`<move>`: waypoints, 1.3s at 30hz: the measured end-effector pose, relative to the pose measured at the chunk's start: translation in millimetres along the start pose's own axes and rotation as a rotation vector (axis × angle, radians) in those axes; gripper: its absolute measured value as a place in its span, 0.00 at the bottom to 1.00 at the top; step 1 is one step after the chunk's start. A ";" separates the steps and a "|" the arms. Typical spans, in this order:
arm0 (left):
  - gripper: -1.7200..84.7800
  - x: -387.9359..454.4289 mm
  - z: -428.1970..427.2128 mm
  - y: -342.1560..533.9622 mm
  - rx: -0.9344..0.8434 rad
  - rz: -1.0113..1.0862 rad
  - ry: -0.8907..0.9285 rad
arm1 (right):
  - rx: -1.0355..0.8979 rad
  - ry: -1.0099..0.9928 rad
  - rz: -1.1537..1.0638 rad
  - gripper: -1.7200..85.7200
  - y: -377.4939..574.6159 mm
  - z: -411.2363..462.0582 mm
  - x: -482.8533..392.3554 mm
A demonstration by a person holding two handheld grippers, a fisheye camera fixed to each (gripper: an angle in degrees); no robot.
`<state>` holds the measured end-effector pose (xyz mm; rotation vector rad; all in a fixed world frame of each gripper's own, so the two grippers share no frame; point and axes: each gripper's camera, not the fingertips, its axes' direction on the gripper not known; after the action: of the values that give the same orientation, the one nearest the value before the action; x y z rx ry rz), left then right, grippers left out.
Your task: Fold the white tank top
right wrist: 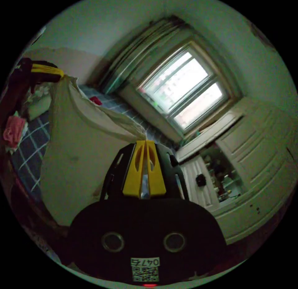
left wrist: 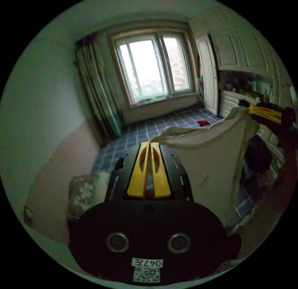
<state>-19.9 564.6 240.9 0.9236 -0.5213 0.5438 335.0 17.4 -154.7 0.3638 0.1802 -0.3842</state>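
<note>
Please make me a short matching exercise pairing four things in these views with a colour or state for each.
Things:
1. tank top
2. left gripper
3. window
4. bedspread

States:
A. bright with daylight
B. blue, checked
C. white, held up, spread between both grippers
D. shut on the tank top

Pairs: 1-C, 2-D, 3-A, 4-B

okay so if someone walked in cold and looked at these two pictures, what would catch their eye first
A white fabric tank top hangs stretched in the air between the two yellow-jawed grippers, the left gripper pinching one corner and the right gripper the other. Behind it, a bright double-pane window glows above a blue checked bed cover.
</note>
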 end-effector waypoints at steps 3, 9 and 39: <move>0.01 -1.3 -37.7 -33.2 0.137 0.034 -0.105 | 0.174 0.069 0.033 0.02 -11.3 -33.2 22.8; 0.01 22.4 -28.2 -20.4 0.010 0.239 0.023 | 0.147 -0.016 -0.072 0.02 7.0 -22.4 -5.2; 0.04 255.4 386.7 346.1 -0.849 0.529 0.569 | -0.318 -0.981 -0.713 0.03 320.9 288.8 -378.2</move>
<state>-120.4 461.0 801.0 -0.2037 -0.4069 0.9206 146.9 310.9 301.3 -0.2465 -0.6063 -1.1727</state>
